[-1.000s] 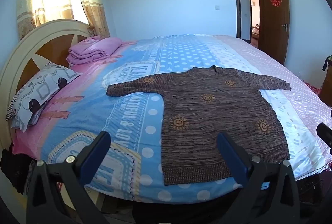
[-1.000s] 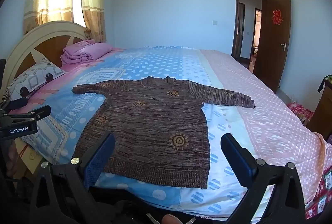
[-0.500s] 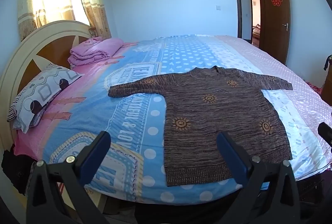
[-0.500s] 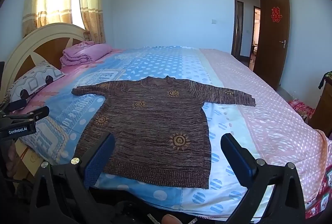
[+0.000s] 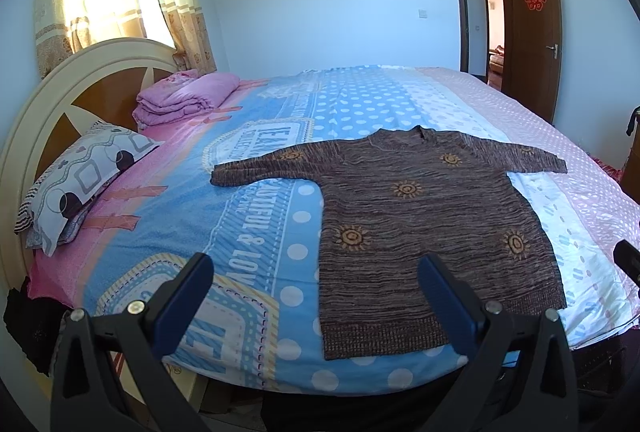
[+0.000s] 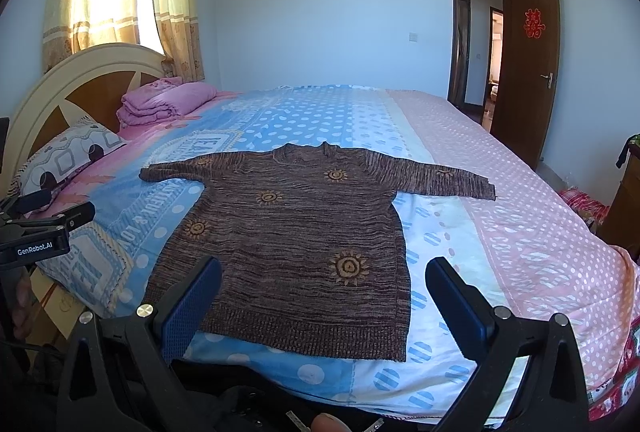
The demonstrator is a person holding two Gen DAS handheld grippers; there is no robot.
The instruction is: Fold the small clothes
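Note:
A brown knitted sweater (image 5: 424, 216) with orange sun motifs lies flat on the bed (image 5: 256, 232), sleeves spread out, hem toward me. It also shows in the right wrist view (image 6: 296, 232). My left gripper (image 5: 316, 272) is open and empty, held short of the hem's left corner, above the near bed edge. My right gripper (image 6: 324, 276) is open and empty, held above the hem near the bed edge. The left gripper's body shows at the left edge of the right wrist view (image 6: 36, 232).
A patterned pillow (image 5: 80, 175) and a folded pink blanket (image 5: 184, 99) lie by the round headboard (image 5: 52, 99) at the left. An open brown door (image 5: 532, 31) stands at the far right. Dark furniture (image 6: 624, 199) stands right of the bed.
Both views have shifted slightly; the sweater sits a little lower and nearer in the frames. The sweater itself has not moved and both grippers stay open.

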